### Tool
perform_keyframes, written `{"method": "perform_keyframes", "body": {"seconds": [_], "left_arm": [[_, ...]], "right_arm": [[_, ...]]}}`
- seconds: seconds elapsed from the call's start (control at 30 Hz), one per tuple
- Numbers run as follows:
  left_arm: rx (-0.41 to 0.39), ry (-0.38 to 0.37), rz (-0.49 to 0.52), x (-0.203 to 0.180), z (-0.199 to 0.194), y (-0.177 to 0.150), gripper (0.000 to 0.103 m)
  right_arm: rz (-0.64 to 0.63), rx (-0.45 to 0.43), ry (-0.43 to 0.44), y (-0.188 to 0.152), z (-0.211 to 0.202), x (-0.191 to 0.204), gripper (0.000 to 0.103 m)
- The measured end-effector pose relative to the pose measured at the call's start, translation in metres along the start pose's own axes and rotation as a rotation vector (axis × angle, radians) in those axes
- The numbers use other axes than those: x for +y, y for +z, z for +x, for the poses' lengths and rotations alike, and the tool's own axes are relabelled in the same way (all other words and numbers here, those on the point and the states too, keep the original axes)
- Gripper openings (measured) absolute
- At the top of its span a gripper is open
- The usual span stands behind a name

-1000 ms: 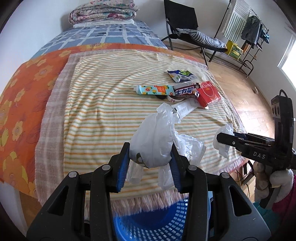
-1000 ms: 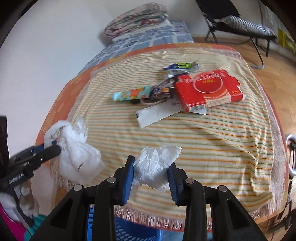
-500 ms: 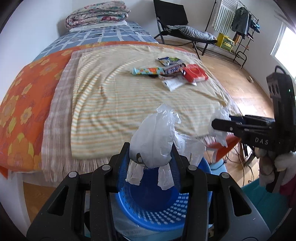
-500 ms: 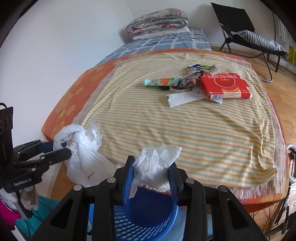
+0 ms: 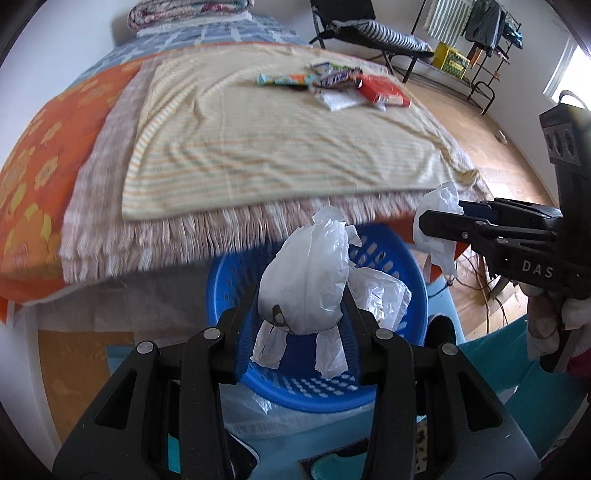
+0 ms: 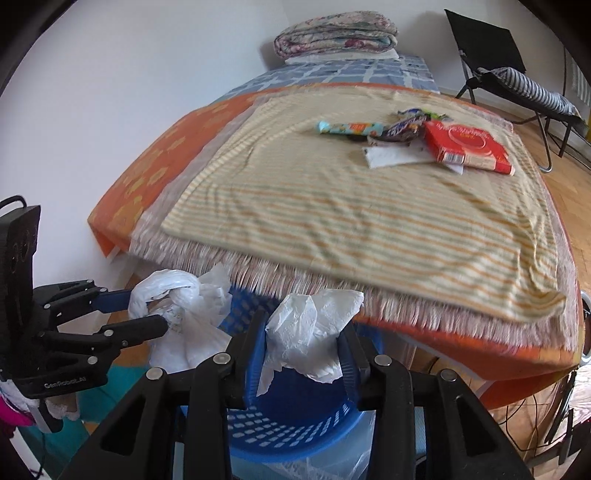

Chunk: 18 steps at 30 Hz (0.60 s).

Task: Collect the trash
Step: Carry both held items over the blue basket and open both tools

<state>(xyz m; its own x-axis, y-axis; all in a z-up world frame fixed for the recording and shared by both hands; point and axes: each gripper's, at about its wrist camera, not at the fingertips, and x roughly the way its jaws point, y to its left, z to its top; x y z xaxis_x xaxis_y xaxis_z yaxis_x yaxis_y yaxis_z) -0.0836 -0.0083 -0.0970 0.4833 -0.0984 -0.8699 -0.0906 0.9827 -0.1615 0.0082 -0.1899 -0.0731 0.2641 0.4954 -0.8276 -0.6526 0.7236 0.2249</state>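
Observation:
My left gripper (image 5: 301,321) is shut on a knotted white plastic bag (image 5: 306,277) and holds it above the blue perforated basket (image 5: 410,258) on the floor at the bed's foot. My right gripper (image 6: 304,345) is shut on a crumpled white tissue (image 6: 306,328), also above the basket (image 6: 295,432). Each gripper shows in the other's view: the right one (image 5: 439,218) with the tissue (image 5: 437,229), the left one (image 6: 159,310) with the bag (image 6: 184,325). More trash lies far up the bed: a red box (image 6: 469,146), candy wrappers (image 6: 402,127), a long colourful wrapper (image 6: 351,128) and white paper (image 6: 395,157).
The bed carries a striped fringed blanket (image 6: 369,214) over an orange flowered cover (image 5: 33,166). Folded quilts (image 6: 336,33) lie at its head. A black folding chair (image 6: 495,59) and a clothes rack (image 5: 480,33) stand on the wooden floor to the right. Cables (image 5: 480,280) lie beside the basket.
Both grippers have drawn back from the bed and dropped lower, still holding the bag and the tissue. They have come over the blue basket, which shows more fully below them.

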Motion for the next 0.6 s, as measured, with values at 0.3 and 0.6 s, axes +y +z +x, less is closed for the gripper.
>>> {"method": "perform_keyframes", "body": {"seconds": [0.3, 0.6], "left_arm": [[0.031, 0.025, 0.011, -0.003, 0.011, -0.012, 0.041], [0.034, 0.052, 0.025, -0.003, 0.015, -0.012, 0.044]], "right_arm": [[-0.019, 0.035, 0.006, -0.020, 0.007, 0.009, 0.039], [-0.030, 0.046, 0.004, -0.024, 0.011, 0.014, 0.040]]}}
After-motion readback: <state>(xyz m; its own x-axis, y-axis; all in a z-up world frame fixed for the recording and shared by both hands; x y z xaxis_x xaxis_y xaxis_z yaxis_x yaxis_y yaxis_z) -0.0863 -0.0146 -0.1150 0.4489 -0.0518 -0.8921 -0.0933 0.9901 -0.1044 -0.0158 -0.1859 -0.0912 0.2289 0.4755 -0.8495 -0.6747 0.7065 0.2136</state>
